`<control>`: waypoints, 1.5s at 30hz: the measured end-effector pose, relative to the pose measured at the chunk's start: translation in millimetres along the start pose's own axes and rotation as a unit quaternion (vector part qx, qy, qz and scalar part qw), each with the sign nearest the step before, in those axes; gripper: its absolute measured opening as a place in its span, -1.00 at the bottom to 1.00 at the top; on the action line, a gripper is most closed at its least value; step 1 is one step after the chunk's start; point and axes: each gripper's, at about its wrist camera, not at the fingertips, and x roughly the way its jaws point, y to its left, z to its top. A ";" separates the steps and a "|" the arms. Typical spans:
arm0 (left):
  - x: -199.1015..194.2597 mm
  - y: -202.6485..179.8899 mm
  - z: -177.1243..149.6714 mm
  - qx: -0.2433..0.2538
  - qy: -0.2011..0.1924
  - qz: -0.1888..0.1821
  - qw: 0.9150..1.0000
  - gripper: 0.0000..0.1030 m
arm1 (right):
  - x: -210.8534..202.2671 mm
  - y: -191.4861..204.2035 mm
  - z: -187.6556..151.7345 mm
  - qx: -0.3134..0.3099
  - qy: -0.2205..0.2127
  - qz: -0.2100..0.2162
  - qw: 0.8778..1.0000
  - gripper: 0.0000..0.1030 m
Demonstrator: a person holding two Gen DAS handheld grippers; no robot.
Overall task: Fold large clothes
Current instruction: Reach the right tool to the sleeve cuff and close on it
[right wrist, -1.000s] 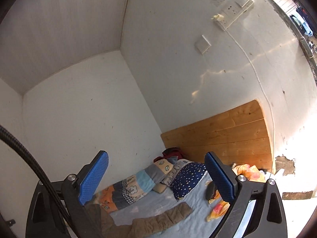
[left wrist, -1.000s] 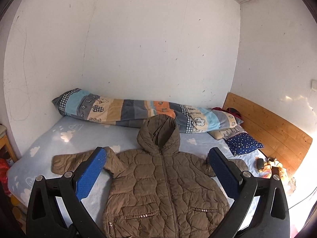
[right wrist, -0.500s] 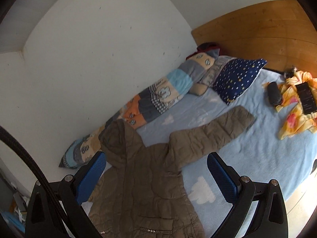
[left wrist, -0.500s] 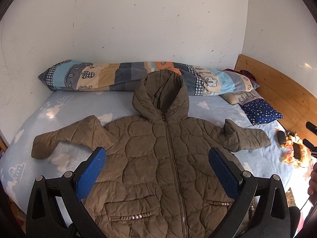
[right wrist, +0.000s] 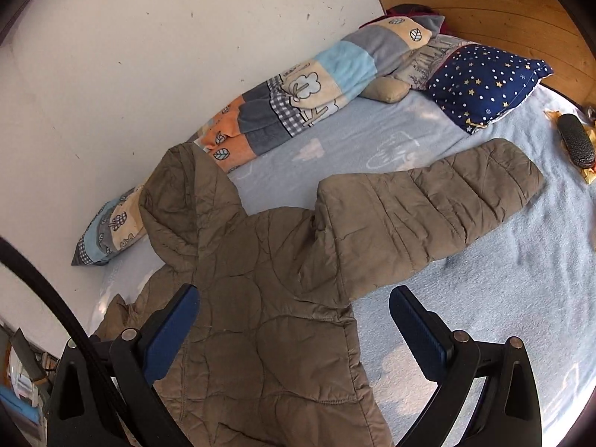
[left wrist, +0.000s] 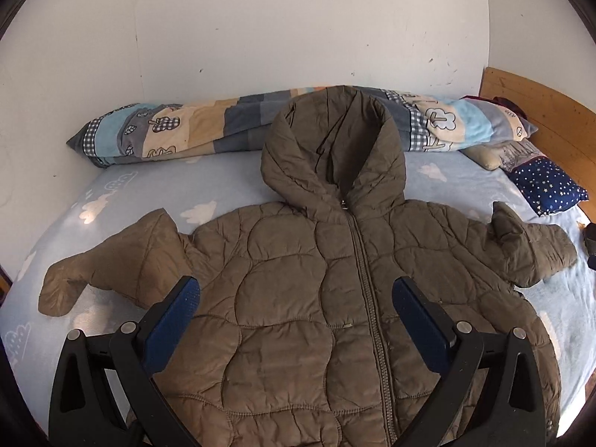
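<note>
1. The olive-brown quilted hooded puffer jacket (left wrist: 298, 279) was lying flat on the light-blue cloud-print bed sheet (left wrist: 231, 182), front up and zipped, hood pointing toward the white wall and both sleeves out to the sides. Nothing looked folded yet, so I'd say the task was right at the start.

2. Left gripper (left wrist: 296, 300) hung above the jacket's chest with its blue pads spread wide and nothing between them. The zipper ran pretty much straight ahead of it, a bit right of centre.

3. Right gripper (right wrist: 294, 305) was also wide apart and empty, sitting over the jacket's right side edge near the armpit.

4. The bit that matters: the jacket's right sleeve (right wrist: 428, 216) stretched away from the right gripper, up and to the right, its long axis slanting out toward the navy star-print pillow (right wrist: 488, 85). The cuff was the far end, the shoulder seam the near end. So the right gripper looked clearly nearer to that sleeve than the left one.

5. The other sleeve (left wrist: 111, 264) was off to the left of the left gripper, bent, cuff near the bed edge. That one would be the left gripper's job, I reckon.

6. My guess at the next move: reach out along the sleeve, pinch near the cuff, bring it across the chest. Puffy fabric, so it might spring back.

7. The long patchwork rolled blanket (left wrist: 178, 134) sat against the wall, just touching the hood, not in the way.
</note>
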 end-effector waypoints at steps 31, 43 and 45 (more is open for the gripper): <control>34.8 -34.4 -13.3 0.060 0.036 0.029 0.997 0.99 | 12.1 -188.7 57.6 0.246 -0.016 -0.021 0.969 1.00; 51.0 -38.7 -20.9 0.073 0.063 0.025 0.995 0.99 | 29.3 -281.6 81.0 0.325 -0.036 -0.016 0.945 0.62; 54.8 -38.5 -21.7 0.073 0.069 0.023 0.995 0.99 | 34.1 -289.3 86.7 0.326 -0.041 -0.024 0.944 0.61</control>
